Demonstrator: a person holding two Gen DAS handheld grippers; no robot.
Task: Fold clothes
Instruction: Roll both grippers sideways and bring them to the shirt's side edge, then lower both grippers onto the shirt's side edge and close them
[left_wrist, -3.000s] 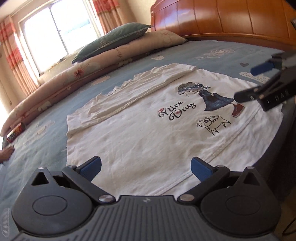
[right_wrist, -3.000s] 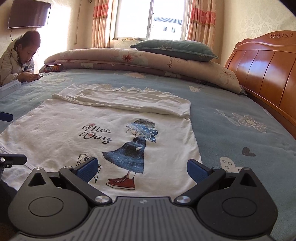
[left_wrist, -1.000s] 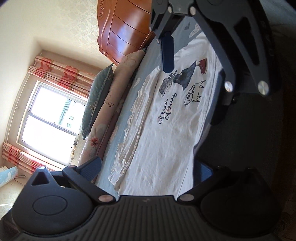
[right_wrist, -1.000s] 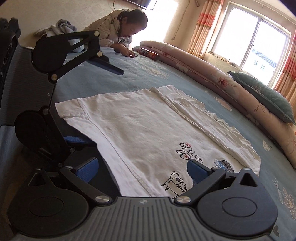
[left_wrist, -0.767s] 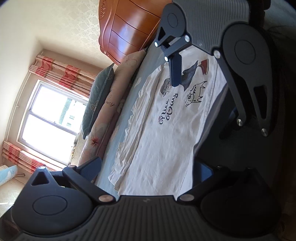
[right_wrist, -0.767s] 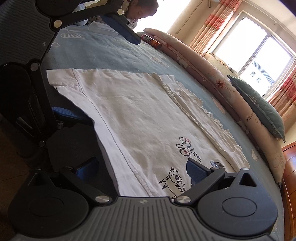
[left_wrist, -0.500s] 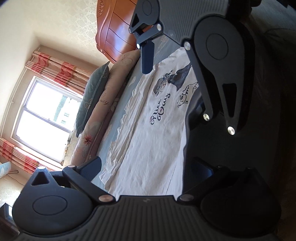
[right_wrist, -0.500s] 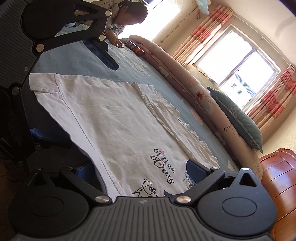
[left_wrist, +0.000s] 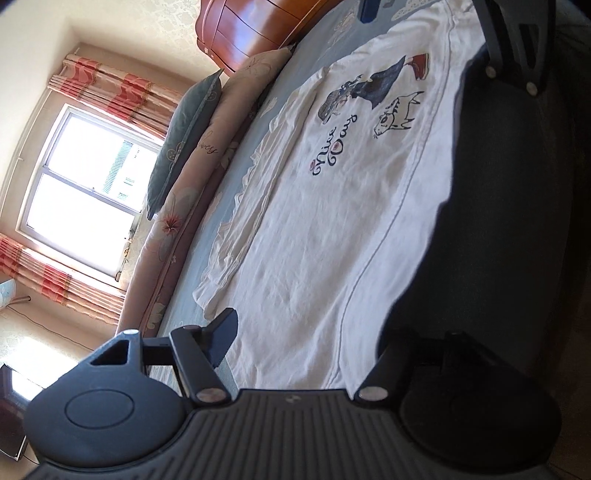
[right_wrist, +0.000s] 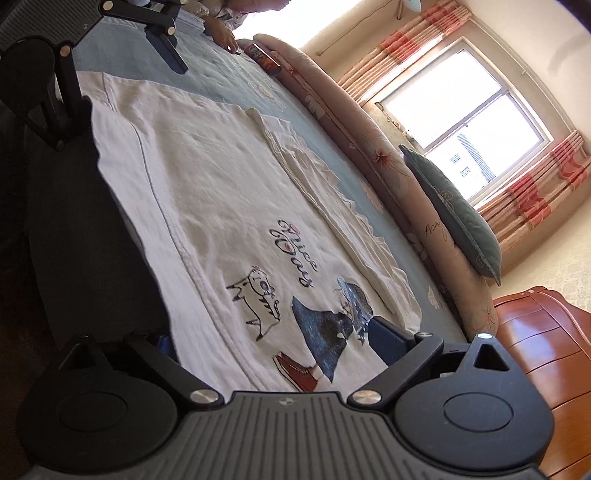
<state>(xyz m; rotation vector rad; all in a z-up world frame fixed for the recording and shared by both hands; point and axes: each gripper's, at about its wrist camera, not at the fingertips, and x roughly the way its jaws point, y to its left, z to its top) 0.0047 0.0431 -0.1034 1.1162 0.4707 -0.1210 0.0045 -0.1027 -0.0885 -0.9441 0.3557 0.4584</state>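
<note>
Left wrist view, rolled sideways: the left gripper (left_wrist: 306, 343) sits at the near edge of a bed (left_wrist: 236, 184) covered in a blue sheet, and a white T-shirt (left_wrist: 332, 206) lies spread flat ahead of its jaws. The jaws have just been closing from wide to about two thirds apart; the shirt's near corner lies between them, one finger over the cloth and the other down in shadow beside the mattress, and whether the pads press the fabric yet cannot be told. Beyond the jaws the shirt carries a printed girl in a blue dress, a small cat and the words "Nice Day". One ruffled sleeve (left_wrist: 255, 206) is folded in along the shirt's far side. Part of the right gripper (left_wrist: 517, 44) shows at the far end of the shirt. Right wrist view: the right gripper (right_wrist: 273, 339) has its jaws wide apart astride the shirt's near edge, the printed red shoe just ahead of them, one finger over the print and the other below the bed edge, not pinching. Far beyond these jaws the left gripper stands at the shirt's other corner. Past the shirt lie a rolled floral quilt (right_wrist: 369, 147) and a grey-green pillow (right_wrist: 454, 214), then a bright window (right_wrist: 461, 114); a wooden headboard (right_wrist: 546, 343) stands off to the jaws' right
</note>
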